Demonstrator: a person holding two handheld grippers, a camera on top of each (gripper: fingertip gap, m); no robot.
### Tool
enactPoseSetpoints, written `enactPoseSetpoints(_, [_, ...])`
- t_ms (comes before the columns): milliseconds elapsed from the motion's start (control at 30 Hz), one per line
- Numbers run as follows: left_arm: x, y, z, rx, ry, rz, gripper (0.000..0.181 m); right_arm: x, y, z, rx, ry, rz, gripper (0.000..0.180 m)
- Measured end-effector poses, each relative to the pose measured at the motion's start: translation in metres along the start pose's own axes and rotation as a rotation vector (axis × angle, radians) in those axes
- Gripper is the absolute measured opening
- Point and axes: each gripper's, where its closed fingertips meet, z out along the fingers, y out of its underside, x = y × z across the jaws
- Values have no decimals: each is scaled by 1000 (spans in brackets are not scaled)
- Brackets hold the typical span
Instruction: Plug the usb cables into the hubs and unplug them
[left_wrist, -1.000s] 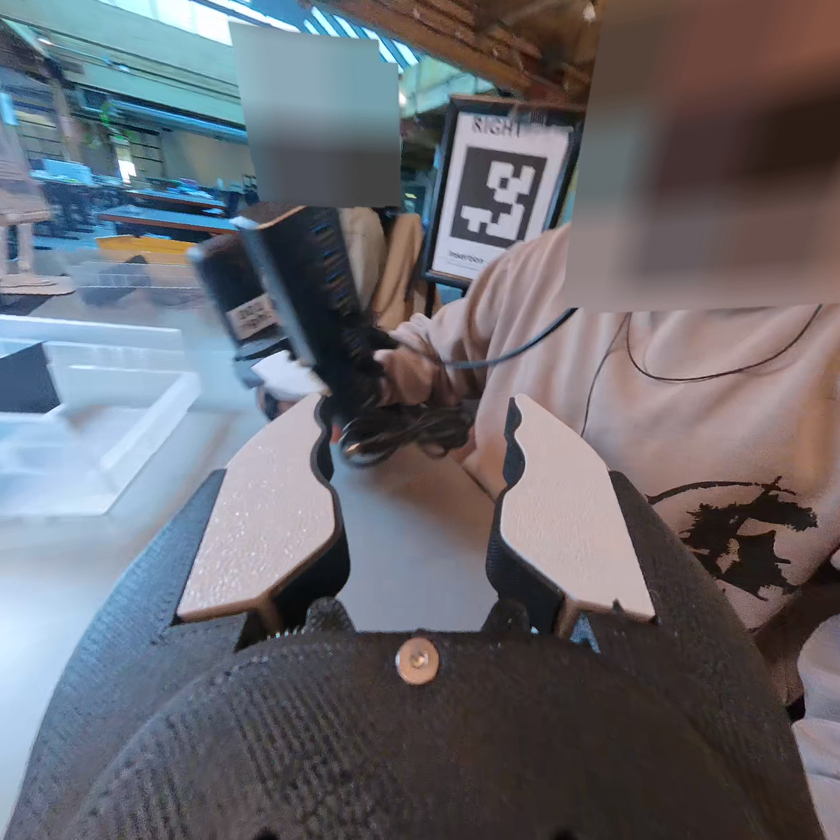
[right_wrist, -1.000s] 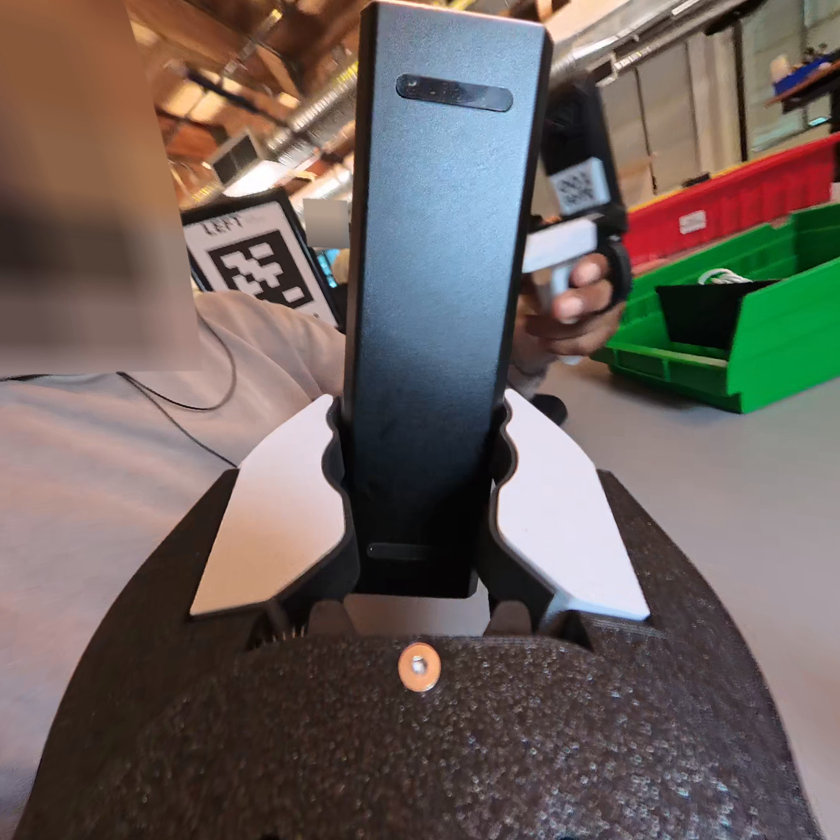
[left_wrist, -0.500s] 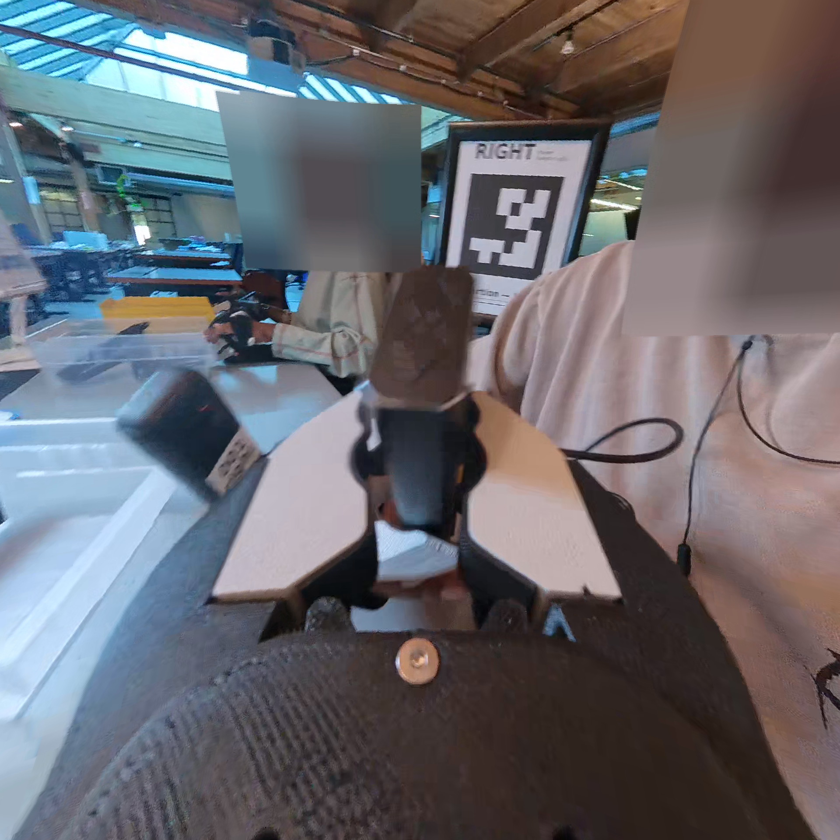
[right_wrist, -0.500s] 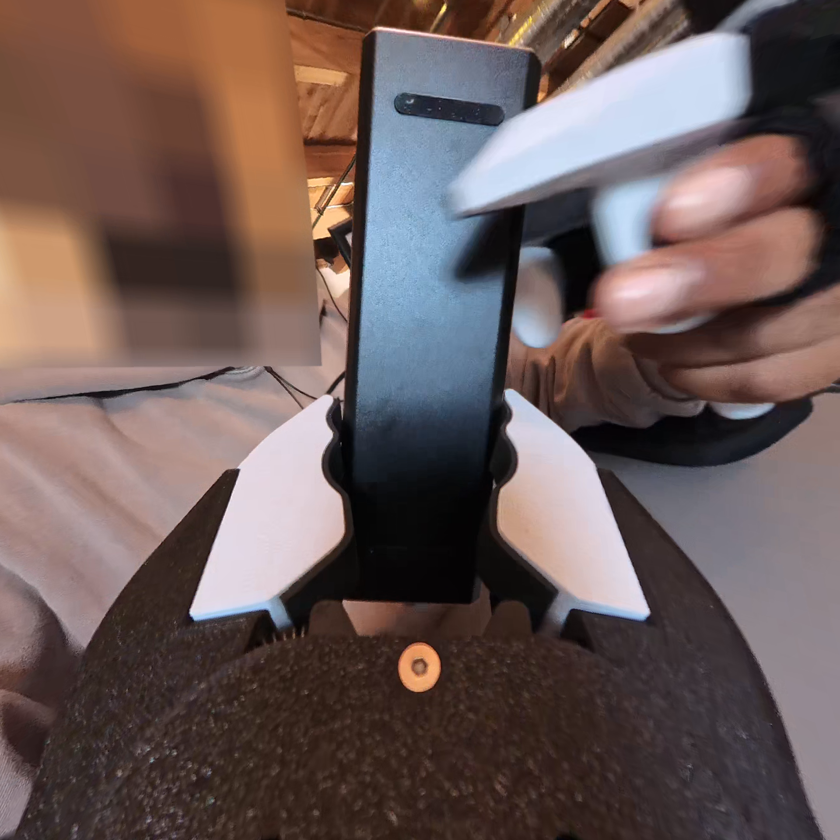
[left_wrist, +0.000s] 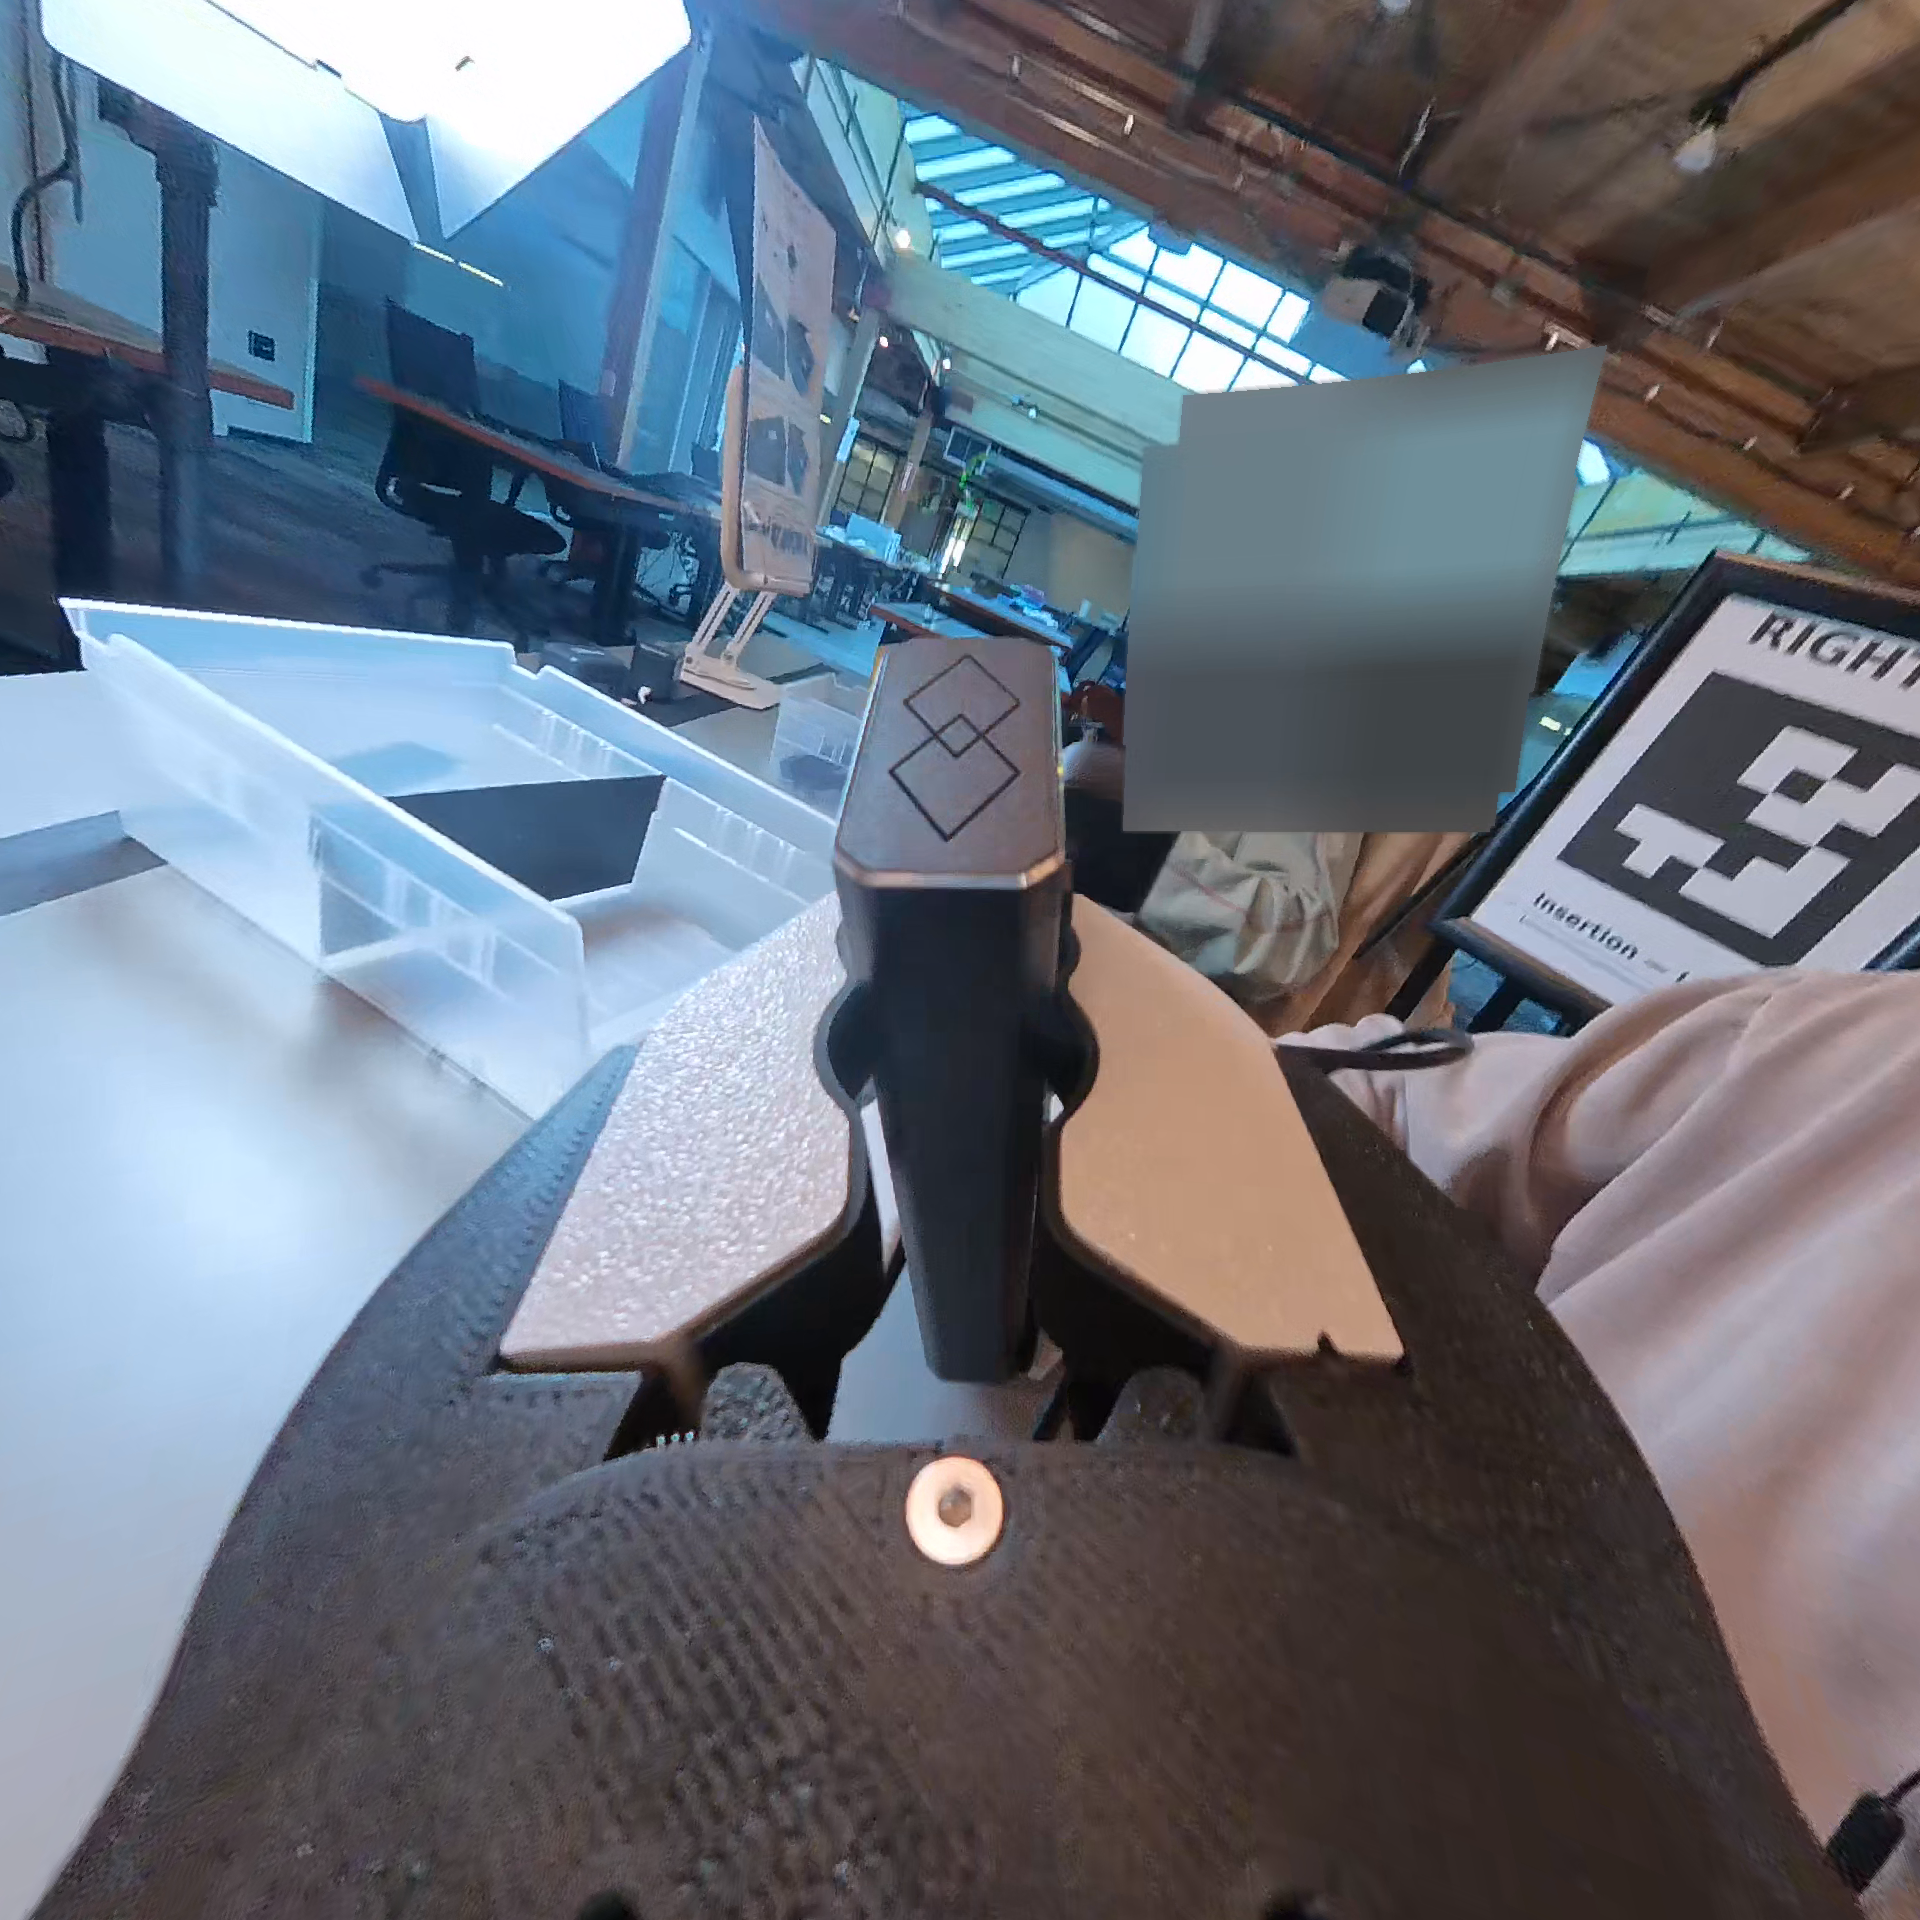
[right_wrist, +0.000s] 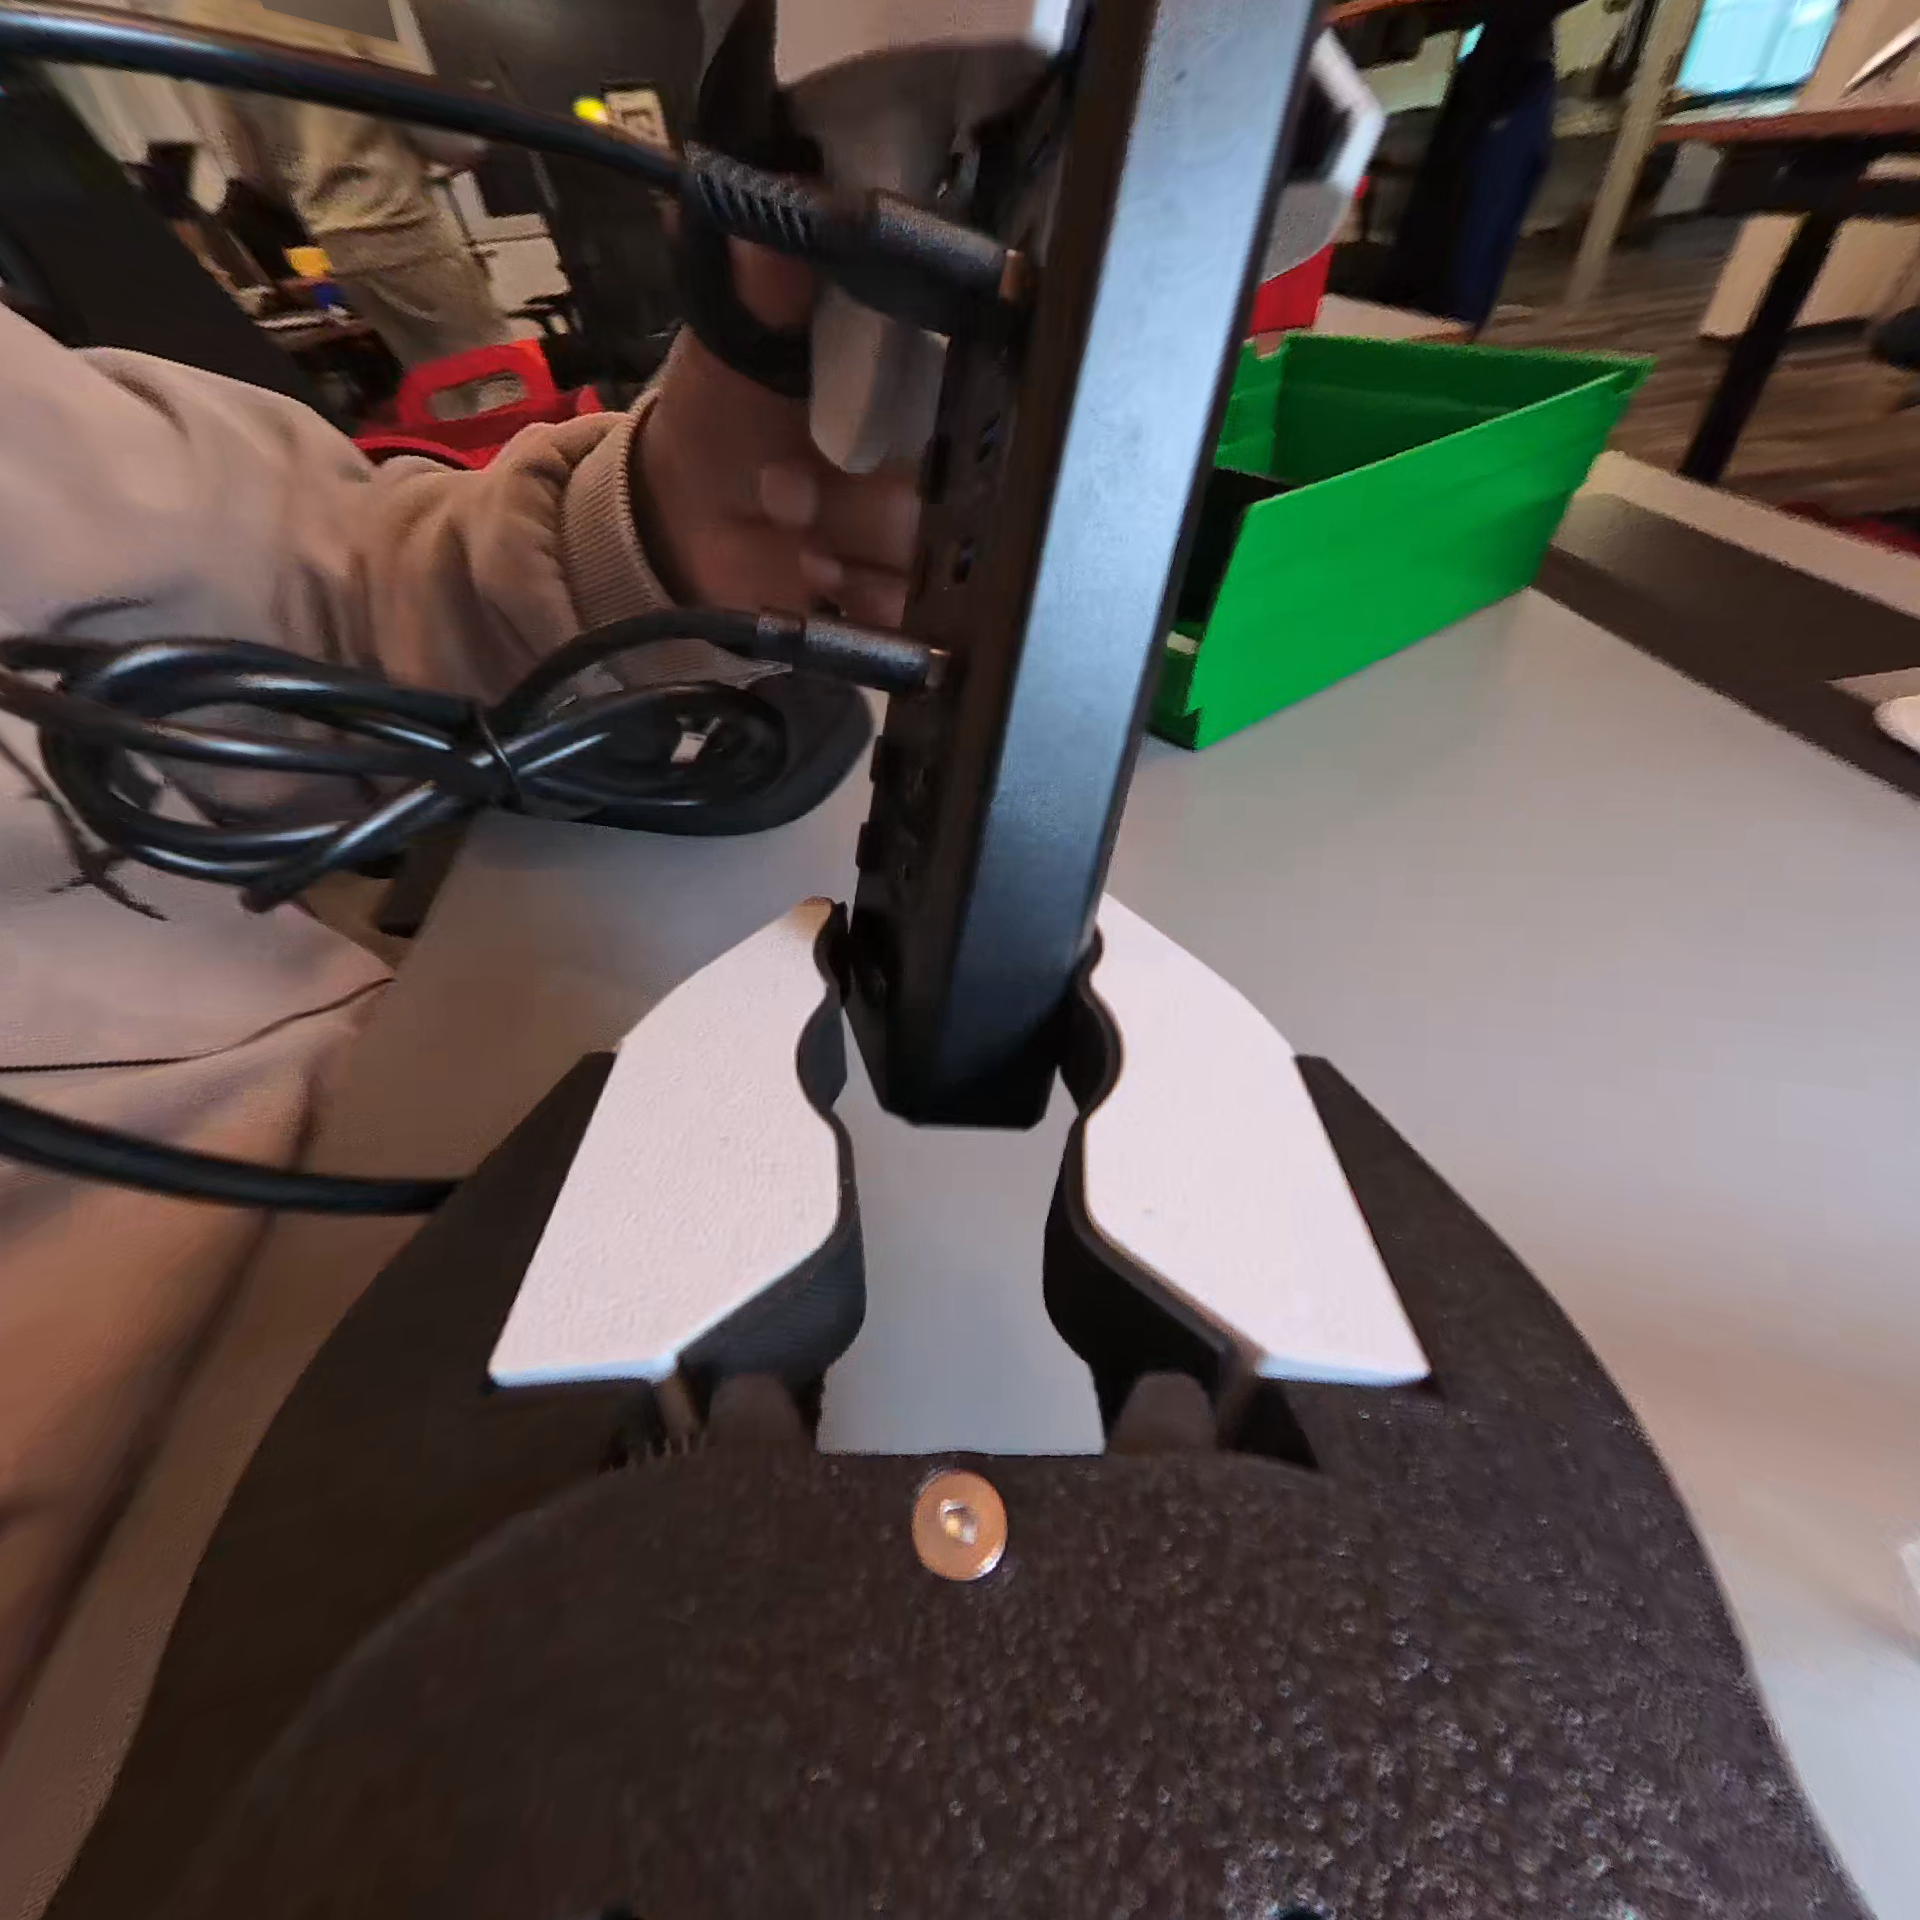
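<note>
A long black USB hub (right_wrist: 1091, 520) stands upright between both grippers. My right gripper (right_wrist: 961, 966) is shut on its lower end, with only the fingertips touching it. Two black USB cables are plugged into the hub's port side: an upper plug (right_wrist: 862, 244) and a lower plug (right_wrist: 842, 655). A tied bundle of black cable (right_wrist: 312, 748) hangs to the left. My left gripper (left_wrist: 951, 997) is shut on the hub's other end (left_wrist: 951, 790), which bears a diamond mark. A hand (right_wrist: 758, 499) on the left gripper's handle shows behind the hub.
A green bin (right_wrist: 1403, 520) stands on the grey table (right_wrist: 1455, 935) behind the hub. A clear plastic tray (left_wrist: 416, 831) lies to the left. A framed marker sign (left_wrist: 1745, 810) stands at the right. The person's beige sleeve (right_wrist: 312, 540) is close on the left. My right fingertips sit around 11 cm from my left ones.
My left gripper, open a second ago, closed on the hub's far end. The hub has turned and slid out, so my right gripper now holds it only at the fingertips.
</note>
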Motion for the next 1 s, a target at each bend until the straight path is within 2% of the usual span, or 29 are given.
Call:
enactPoseSetpoints(100, [18,-9,-2,55,86,-6,32,-18,-13,-4,87,-170,140,31])
enactPoseSetpoints(200, [49,-14,-5,89,257,109,50,-47,-36,-20,222,-447,293,30])
enactPoseSetpoints(267, [77,-11,-11,110,414,182,72,-66,-48,-29,310,-613,360,30])
enactPoseSetpoints(367, [102,9,-13,56,563,236,87,-93,-55,-38,329,-842,425,30])
enactPoseSetpoints(467, [116,22,-8,33,644,217,85,-114,-49,-34,273,-958,450,30])
enactPoseSetpoints(533, [128,25,-10,39,695,242,61,-118,-45,-31,257,-980,457,30])
enactPoseSetpoints(567, [128,26,-9,22,676,260,61,-117,-45,-32,255,-979,461,30])
enactPoseSetpoints(667, [114,19,-8,5,573,283,61,-97,-43,-23,252,-836,473,39])
enactPoseSetpoints(733, [98,15,-11,3,490,314,61,-72,-39,-15,225,-645,451,48])
enactPoseSetpoints(800, [86,9,-18,4,436,318,61,-42,-36,-18,191,-426,360,44])
enactPoseSetpoints(900, [65,3,-28,-18,304,376,61,13,-27,-45,56,-37,149,42])
enactPoseSetpoints(1000, [38,14,-35,-100,133,460,61,51,-42,-92,-24,277,-95,39])
